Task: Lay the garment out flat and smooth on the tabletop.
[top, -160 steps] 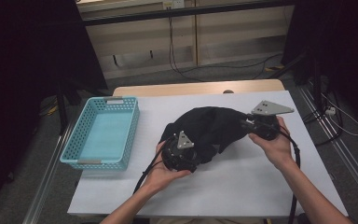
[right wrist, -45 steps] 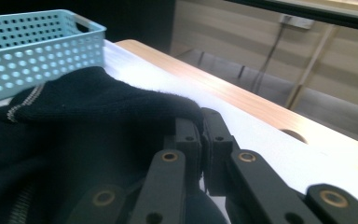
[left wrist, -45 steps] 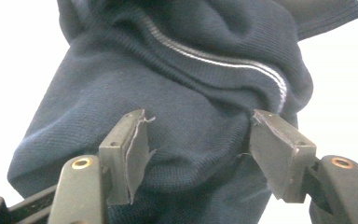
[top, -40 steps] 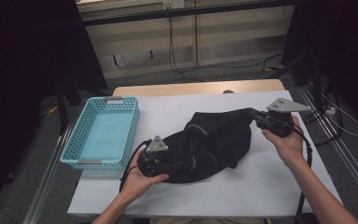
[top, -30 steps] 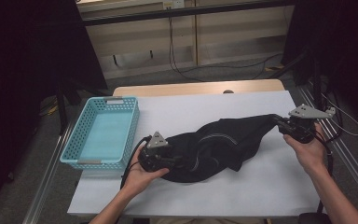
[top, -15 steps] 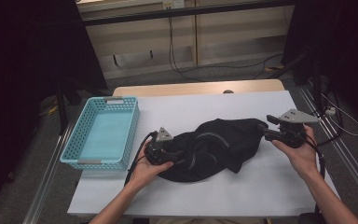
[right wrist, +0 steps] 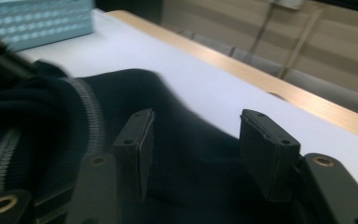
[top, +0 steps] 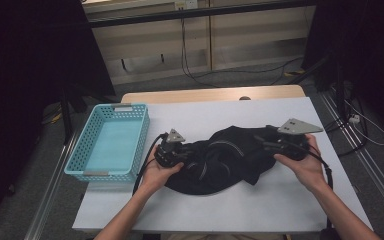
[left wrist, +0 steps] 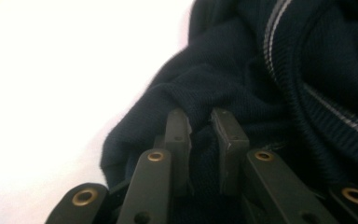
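Dark knitted garment (top: pixel 227 160) bunched in a heap near the middle of the white table (top: pixel 220 212), grey-striped ribbing showing along its folds (best seen in the left gripper view). At its left end, left gripper (left wrist: pixel 200 121) nearly closed, jaws pinching a ridge of the dark knit between them. In the high view, left gripper (top: pixel 172 149) pressed against the heap's left edge, cable trailing down past the hand. At the right end, right gripper (right wrist: pixel 193 135) with jaws spread wide, nothing clamped, dark cloth lying below and between them. Seen from above, right gripper (top: pixel 280 142) just over the garment's right edge, grey plate on top. Light blue basket (top: pixel 107 147) beside the heap, off to the left, apart from the cloth.
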Action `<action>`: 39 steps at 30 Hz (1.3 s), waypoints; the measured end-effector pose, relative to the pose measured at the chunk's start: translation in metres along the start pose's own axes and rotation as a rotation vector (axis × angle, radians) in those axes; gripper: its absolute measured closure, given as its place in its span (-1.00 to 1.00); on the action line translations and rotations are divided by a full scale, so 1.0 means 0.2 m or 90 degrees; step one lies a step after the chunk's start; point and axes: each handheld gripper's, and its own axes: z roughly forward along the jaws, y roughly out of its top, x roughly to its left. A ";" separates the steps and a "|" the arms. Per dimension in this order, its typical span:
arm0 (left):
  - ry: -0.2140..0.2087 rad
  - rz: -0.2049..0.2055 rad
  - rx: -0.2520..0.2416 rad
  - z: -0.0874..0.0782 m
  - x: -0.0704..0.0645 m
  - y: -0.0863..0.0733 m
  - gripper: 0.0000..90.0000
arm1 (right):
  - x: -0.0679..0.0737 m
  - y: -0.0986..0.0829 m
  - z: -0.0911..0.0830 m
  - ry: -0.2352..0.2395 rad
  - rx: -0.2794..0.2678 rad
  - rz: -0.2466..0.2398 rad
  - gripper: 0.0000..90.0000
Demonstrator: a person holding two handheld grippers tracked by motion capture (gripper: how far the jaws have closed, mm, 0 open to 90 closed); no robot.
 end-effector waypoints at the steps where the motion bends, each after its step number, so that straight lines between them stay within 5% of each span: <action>1: -0.004 -0.006 -0.008 -0.02 0.01 0.00 0.74 | 0.02 0.00 0.02 0.011 0.005 -0.006 -0.01; 7: -0.009 -0.013 -0.024 -0.08 0.02 0.00 0.74 | 0.22 0.01 0.18 0.076 0.053 -0.062 -0.18; 12: -0.011 -0.016 -0.025 -0.07 0.02 0.00 0.74 | 0.29 -0.02 0.29 0.067 0.082 -0.098 -0.28; 16: -0.011 -0.016 -0.023 -0.08 0.02 0.00 0.74 | 0.31 -0.05 0.32 0.028 0.110 -0.124 0.21; 19: -0.011 -0.017 -0.025 -0.08 0.01 0.00 0.74 | 0.26 -0.03 0.27 0.033 0.095 -0.109 0.66; 21: -0.013 -0.018 -0.025 -0.09 0.01 0.00 0.74 | 0.22 -0.01 0.21 0.039 0.081 -0.091 0.74; 29: -0.012 -0.019 -0.025 -0.10 0.01 0.00 0.73 | 0.01 0.01 0.01 -0.022 0.036 -0.056 0.81; 39: -0.021 -0.029 -0.031 -0.10 0.00 0.01 0.69 | -0.25 -0.06 -0.12 -0.104 0.040 -0.019 0.82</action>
